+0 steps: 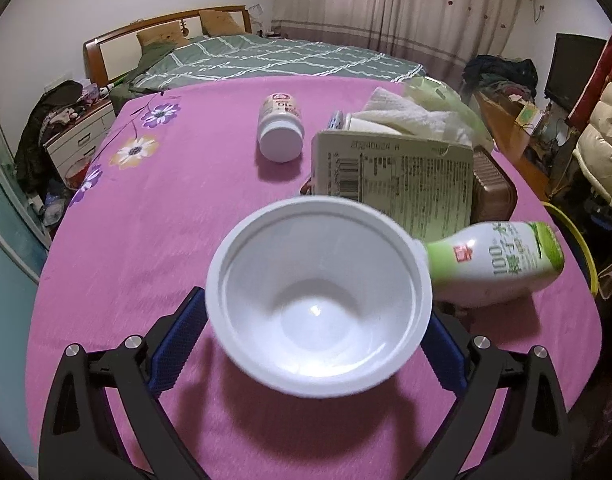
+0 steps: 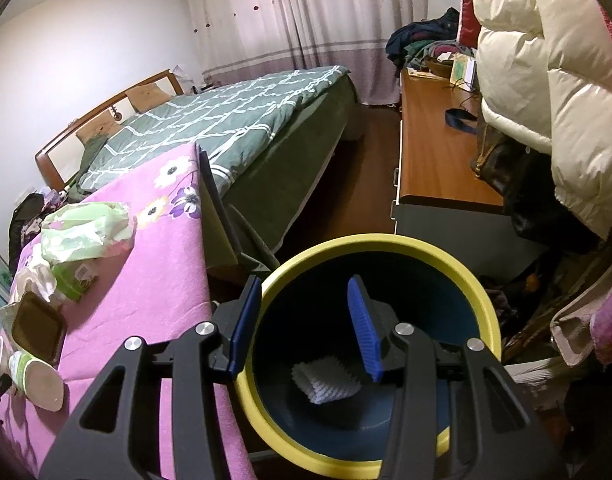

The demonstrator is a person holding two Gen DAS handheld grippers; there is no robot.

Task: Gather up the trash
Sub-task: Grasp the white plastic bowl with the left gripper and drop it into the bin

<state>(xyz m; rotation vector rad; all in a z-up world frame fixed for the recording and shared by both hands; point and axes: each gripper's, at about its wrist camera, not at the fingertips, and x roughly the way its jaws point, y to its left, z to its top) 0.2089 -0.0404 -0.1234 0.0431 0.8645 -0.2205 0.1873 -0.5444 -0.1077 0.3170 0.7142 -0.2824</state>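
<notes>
A: In the left wrist view, what sits between the fingers of the left gripper (image 1: 318, 340)?

B: A white plastic cup (image 1: 320, 300), its open mouth facing the camera in the lower centre of the frame. The blue pads flank it on both sides and look clamped on its body — the cup hides the contact itself. Its shadow falls on the pink cloth of the worktop (image 1: 166, 220) beneath.

A: And the rest of the trash?

B: Just right of the cup lies a green-and-white drink bottle (image 1: 498, 264) on its side. Behind the cup stands a printed carton (image 1: 398, 180) with a barcode, crumpled tissue (image 1: 410, 114) showing above it, and a brown tray (image 1: 494, 188) at its right. A white-capped jar (image 1: 281, 128) lies on its side in the upper centre, apart from the others.

A: The right wrist view?

B: The right gripper (image 2: 304, 332) hangs over a yellow-rimmed bin (image 2: 482, 304) in the lower centre, beside the worktop edge. Its fingers stand apart with nothing between them — the left one over the rim, the right one inside the opening. A white ridged piece of trash (image 2: 326, 380) lies on the bin's dark bottom. At the left of the frame, a crumpled green wrapper (image 2: 86, 228) rests on the cloth.
</notes>
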